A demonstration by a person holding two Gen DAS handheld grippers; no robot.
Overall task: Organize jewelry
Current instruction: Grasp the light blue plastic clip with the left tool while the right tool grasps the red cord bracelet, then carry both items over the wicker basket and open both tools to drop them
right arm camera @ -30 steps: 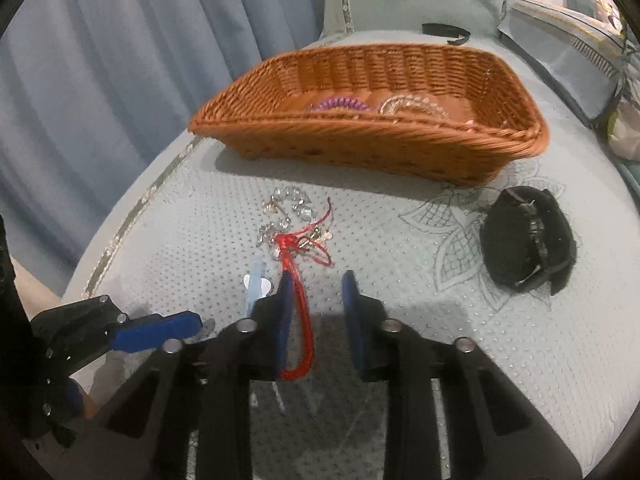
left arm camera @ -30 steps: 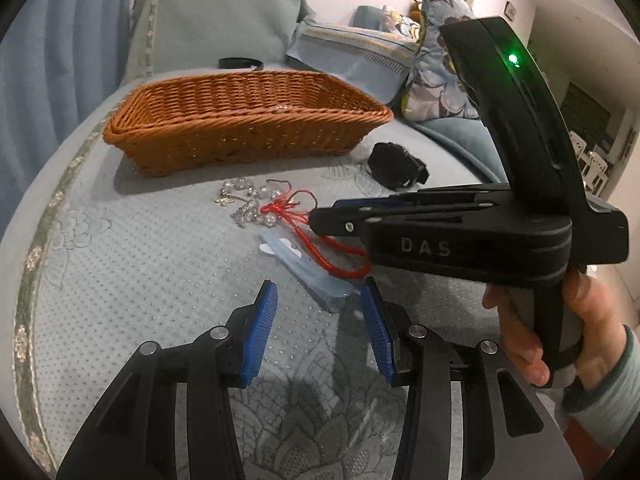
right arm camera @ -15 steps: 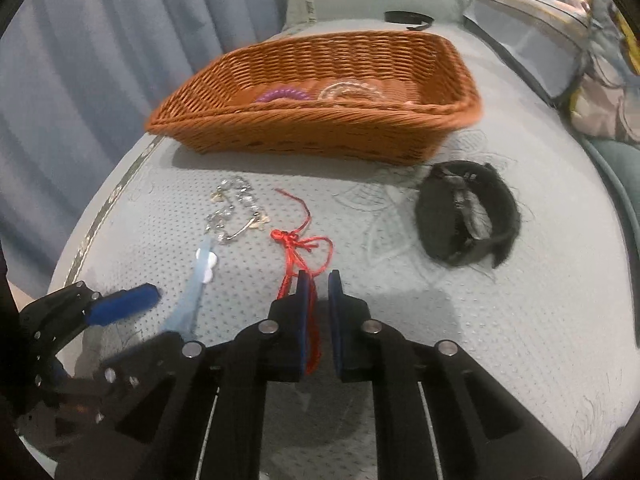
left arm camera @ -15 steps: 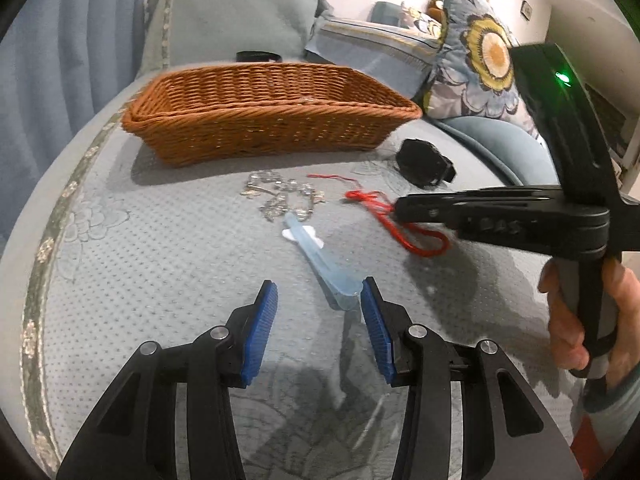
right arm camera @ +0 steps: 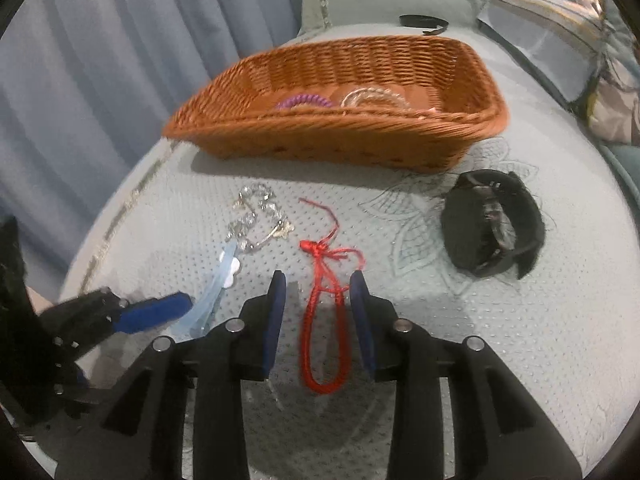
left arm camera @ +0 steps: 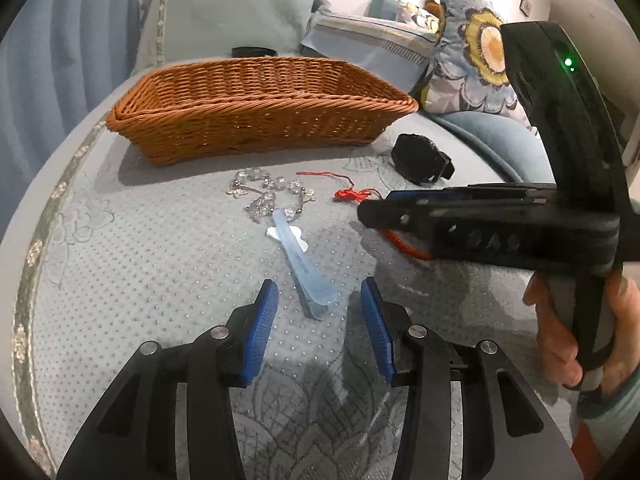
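Observation:
A red cord bracelet [right arm camera: 325, 320] lies on the bed cover between the fingers of my right gripper [right arm camera: 318, 300], which is open around it. My left gripper [left arm camera: 319, 304] is open, with the near end of a pale blue hair clip [left arm camera: 302, 264] between its fingertips. A crystal bead chain [left arm camera: 268, 194] lies just beyond the clip. A black bracelet [right arm camera: 494, 224] lies to the right. A wicker basket [right arm camera: 336, 136] at the back holds a purple coil [right arm camera: 304, 101] and a clear bangle [right arm camera: 374, 98].
A black band [right arm camera: 422, 22] lies behind the basket. Pillows [left arm camera: 472, 60] stand at the back right. A blue curtain [right arm camera: 100, 60] hangs on the left, past the bed's edge.
My right gripper shut on the red bracelet, dragged it right, away from the bead chain, and has now opened around it. My left gripper stayed open over the clip.

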